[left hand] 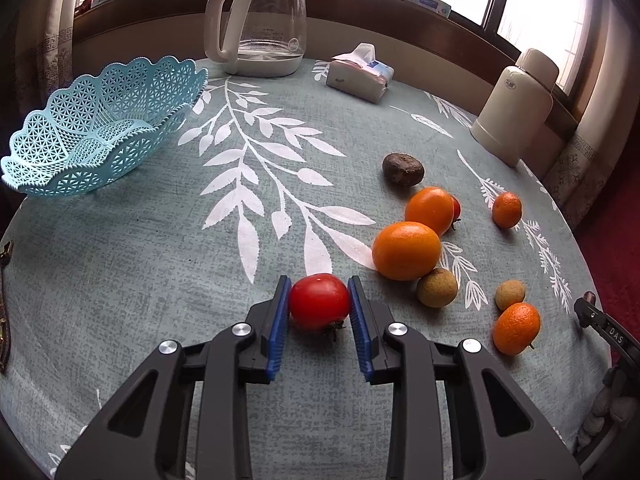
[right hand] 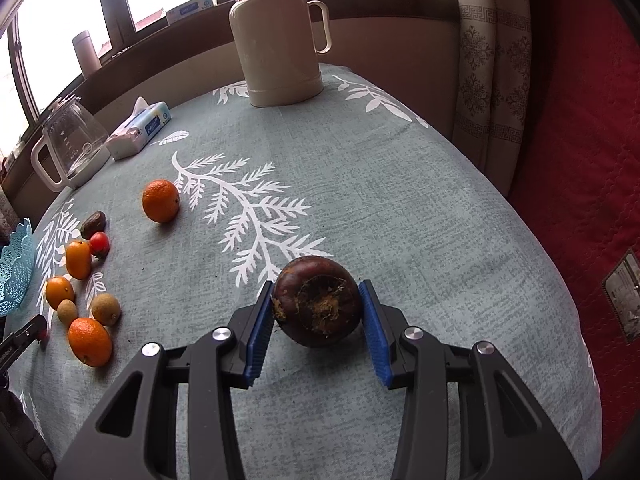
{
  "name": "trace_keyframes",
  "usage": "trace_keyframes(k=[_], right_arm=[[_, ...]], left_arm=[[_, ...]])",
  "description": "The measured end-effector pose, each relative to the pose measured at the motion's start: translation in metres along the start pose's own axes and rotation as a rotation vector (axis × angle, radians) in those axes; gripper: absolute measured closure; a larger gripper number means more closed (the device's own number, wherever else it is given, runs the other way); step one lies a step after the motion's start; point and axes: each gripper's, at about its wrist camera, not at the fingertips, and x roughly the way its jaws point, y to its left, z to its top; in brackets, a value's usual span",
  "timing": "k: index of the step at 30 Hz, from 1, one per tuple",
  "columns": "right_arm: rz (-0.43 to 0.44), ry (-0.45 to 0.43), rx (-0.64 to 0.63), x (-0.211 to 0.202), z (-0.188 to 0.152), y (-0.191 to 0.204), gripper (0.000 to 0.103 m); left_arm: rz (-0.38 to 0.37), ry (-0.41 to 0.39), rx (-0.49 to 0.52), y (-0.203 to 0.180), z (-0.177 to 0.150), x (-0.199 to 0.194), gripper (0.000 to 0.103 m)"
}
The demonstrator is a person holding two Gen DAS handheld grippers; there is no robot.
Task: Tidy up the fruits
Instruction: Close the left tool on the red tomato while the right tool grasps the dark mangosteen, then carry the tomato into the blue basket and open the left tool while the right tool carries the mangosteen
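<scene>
Blue ribbed pads of the left gripper [left hand: 319,304] press against both sides of a red tomato [left hand: 319,306], which sits on or just above the grey-green leaf-print tablecloth [left hand: 160,280]; the jaws are closed on it. The right gripper [right hand: 318,308] likewise clamps a dark brown mangosteen [right hand: 318,304], its rough stem end facing the camera, a shadow beneath suggesting it is barely off the cloth. Just beyond the tomato lie the loose fruits: two large oranges [left hand: 406,250], touching or nearly so, a tan longan [left hand: 437,288] against the nearer one, a second longan [left hand: 510,294] beside a small mandarin [left hand: 516,328], another mandarin [left hand: 507,210] farther out, and a dark fruit [left hand: 403,169] behind them. Well apart on the far left stands the light blue lattice basket [left hand: 60,152], with nothing visible inside it. So the sorting looks barely begun: two pieces are in hand, none delivered, and the scattered cluster is all left to gather. At the back edge stand a glass kettle [left hand: 260,24], a tissue pack [left hand: 358,74] and a cream thermos [left hand: 516,108].
</scene>
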Motion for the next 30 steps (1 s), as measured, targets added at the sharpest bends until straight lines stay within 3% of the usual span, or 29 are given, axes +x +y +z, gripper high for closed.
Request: trace_keyframes(k=[14,30], right_arm=[[0.062,-0.037,-0.012,-0.018,0.000,0.020,0.061],[0.125,-0.051,-0.063,-0.027,0.000,0.060,0.061]], left_arm=[[0.003,-0.046,-0.004,0.005,0.003,-0.014,0.073],[0.135,-0.217,-0.070,0.062,0.034,-0.059,0.073]])
